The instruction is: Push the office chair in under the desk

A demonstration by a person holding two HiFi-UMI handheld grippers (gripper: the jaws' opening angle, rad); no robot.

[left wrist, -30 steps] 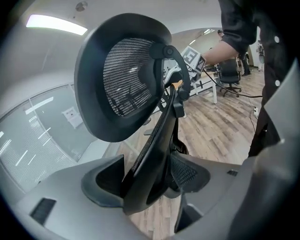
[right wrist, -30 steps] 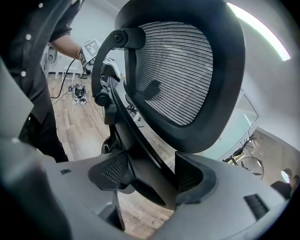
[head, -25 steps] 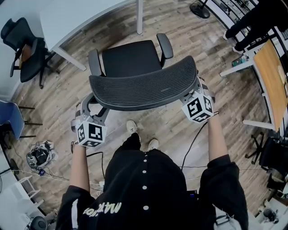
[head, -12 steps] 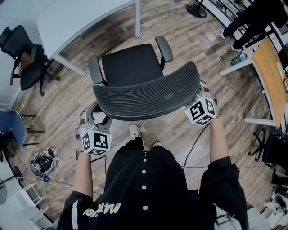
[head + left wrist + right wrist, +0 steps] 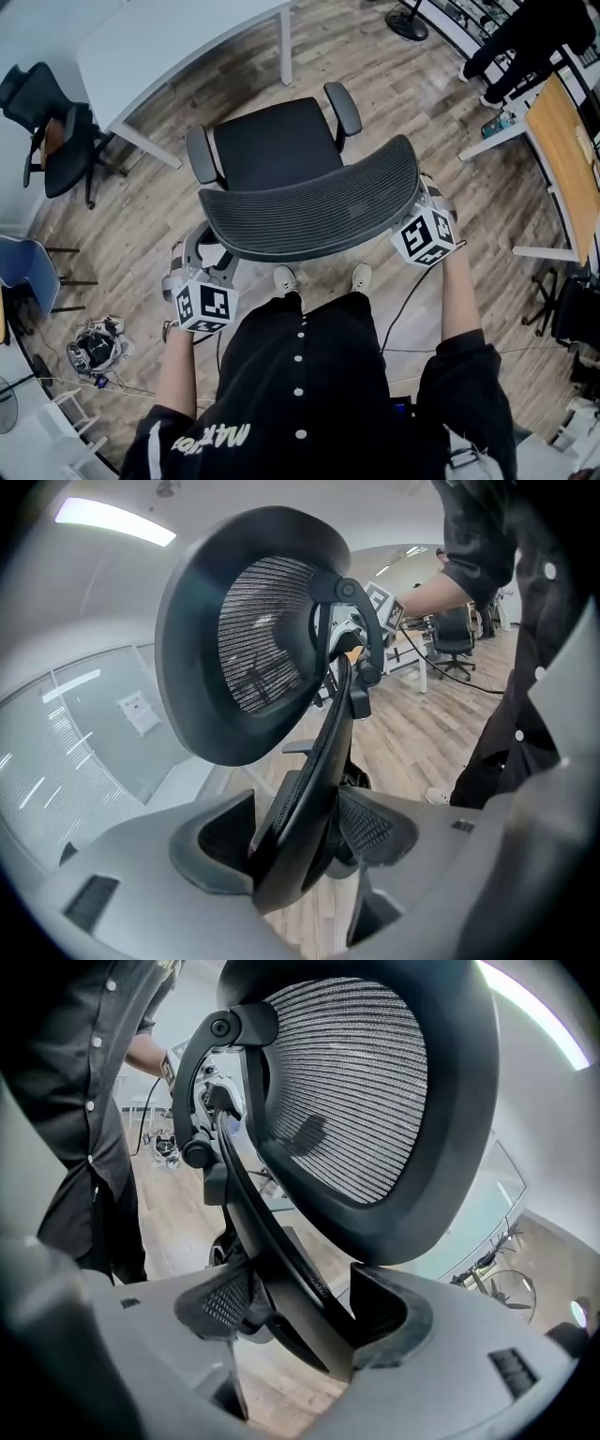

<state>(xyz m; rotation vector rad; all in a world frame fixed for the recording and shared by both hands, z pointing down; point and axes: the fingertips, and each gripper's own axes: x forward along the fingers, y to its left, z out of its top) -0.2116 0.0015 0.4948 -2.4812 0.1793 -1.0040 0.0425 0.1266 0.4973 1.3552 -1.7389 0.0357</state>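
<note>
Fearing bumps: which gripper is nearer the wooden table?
Right. The right gripper holds the chair back at the end toward the wooden table; left gripper, jaws just closing on it, holds the far end.

The head view looks steeply down on the chair (image 5: 272, 141) from above. Both gripper views sit very close, looking up its back from opposite sides.

left gripper (image 5: 295, 841): jaws just closing on backrest frame (image 5: 328, 728), left end | right gripper (image 5: 300, 1312): clamped on right end | forearms (image 5: 176, 366): outstretched, angled down
</note>
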